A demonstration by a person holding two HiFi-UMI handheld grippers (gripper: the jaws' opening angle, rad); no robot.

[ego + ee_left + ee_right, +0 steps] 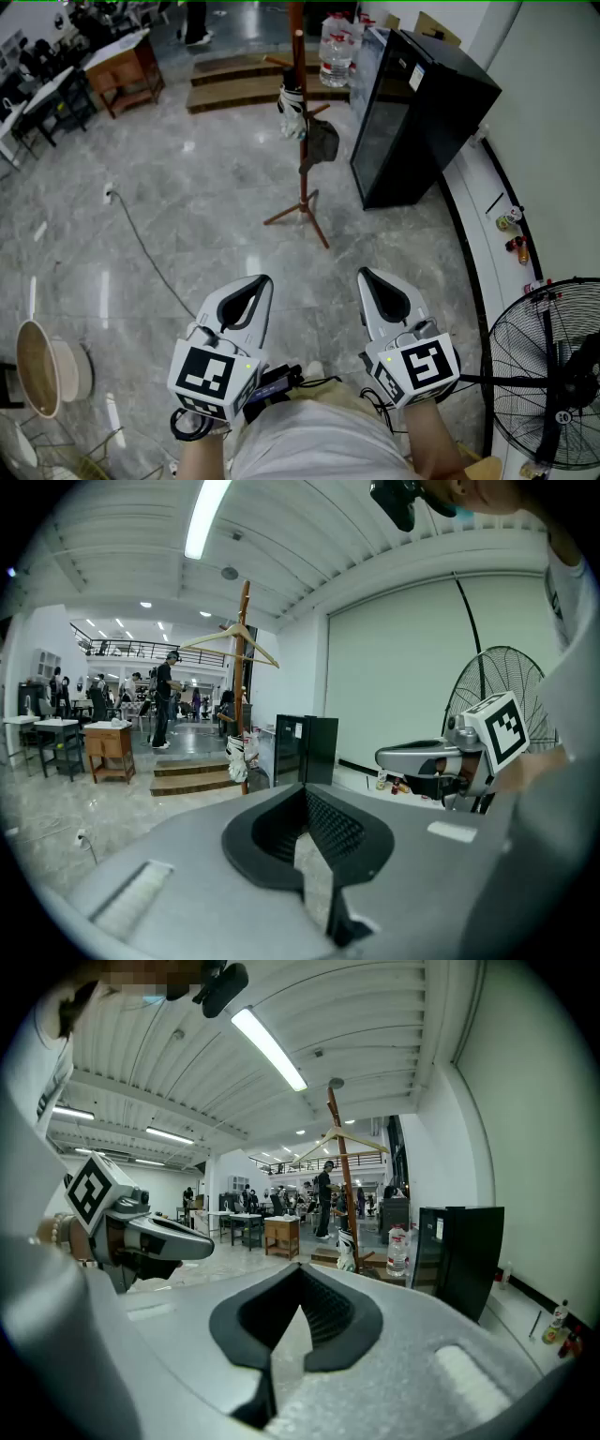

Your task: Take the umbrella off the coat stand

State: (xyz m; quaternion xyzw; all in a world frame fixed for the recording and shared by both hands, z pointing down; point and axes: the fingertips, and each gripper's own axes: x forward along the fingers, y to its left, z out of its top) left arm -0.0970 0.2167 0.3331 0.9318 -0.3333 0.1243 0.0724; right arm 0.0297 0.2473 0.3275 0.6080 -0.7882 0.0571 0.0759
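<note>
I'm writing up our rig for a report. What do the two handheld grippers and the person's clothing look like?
The left gripper and right gripper both have smooth light-grey shells, and black ribbed pads line the jaws. Each carries a white cube printed with black square markers. Dark cables sit beside the left one. The person wears a white top.

- The coat stand [302, 178] stands on the floor ahead of you, well beyond both claws.
- The umbrella [292, 111] hangs on its left side.
- A cabinet [417, 112] sits just right of the stand.
- Water bottles [336, 47] and steps [234, 82] lie behind it.
- Your left claw [264, 283] and right claw [365, 276] sit side by side, with the fan [548, 375] to their right.
</note>
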